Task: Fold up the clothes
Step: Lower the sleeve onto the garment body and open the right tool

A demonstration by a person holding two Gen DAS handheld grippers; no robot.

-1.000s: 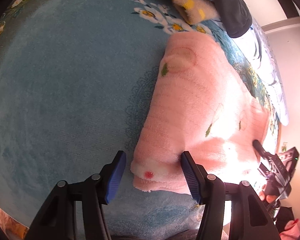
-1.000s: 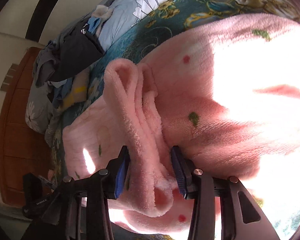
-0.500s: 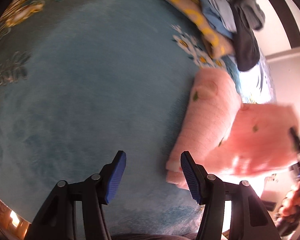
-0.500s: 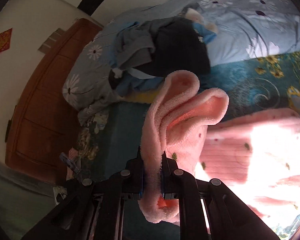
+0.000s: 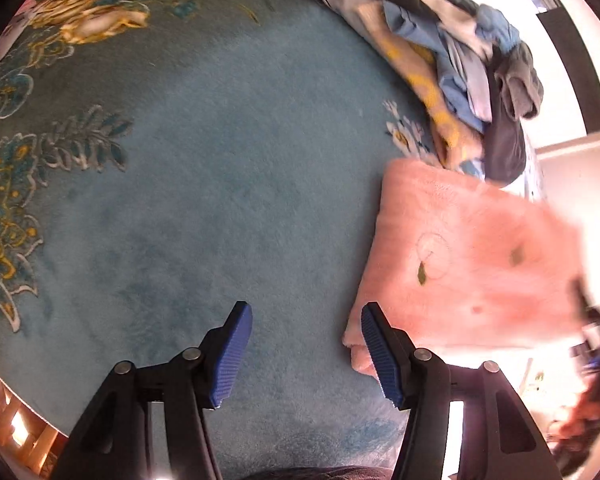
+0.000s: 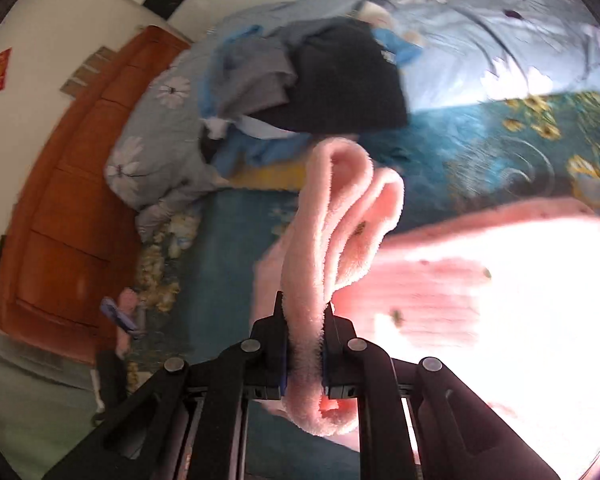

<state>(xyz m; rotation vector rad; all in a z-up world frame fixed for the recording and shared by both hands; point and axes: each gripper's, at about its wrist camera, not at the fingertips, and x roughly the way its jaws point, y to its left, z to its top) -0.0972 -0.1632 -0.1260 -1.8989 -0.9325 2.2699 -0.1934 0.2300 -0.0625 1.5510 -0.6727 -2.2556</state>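
A fluffy pink garment (image 5: pixel 468 256) with small green and red marks lies on the teal floral blanket (image 5: pixel 204 168). My left gripper (image 5: pixel 306 356) hangs open over bare blanket, its right pad just beside the garment's near left corner, nothing between the pads. My right gripper (image 6: pixel 304 344) is shut on a bunched fold of the pink garment (image 6: pixel 340 216), which stands up from the jaws in a loop. The rest of the garment spreads out to the right, washed out by sunlight. The right gripper and the hand on it show blurred at the right edge of the left wrist view.
A pile of unfolded clothes (image 6: pixel 320 80), dark, grey, blue and yellow, sits at the far end of the blanket against a pale blue flowered quilt (image 6: pixel 500 52). The same clothes pile (image 5: pixel 472 80) lies above the pink garment. A wooden cabinet (image 6: pixel 72 200) stands at the left.
My right gripper closed on the pink fold and lifted it up off the blanket. My left gripper drew away leftwards from the garment's corner, staying open.
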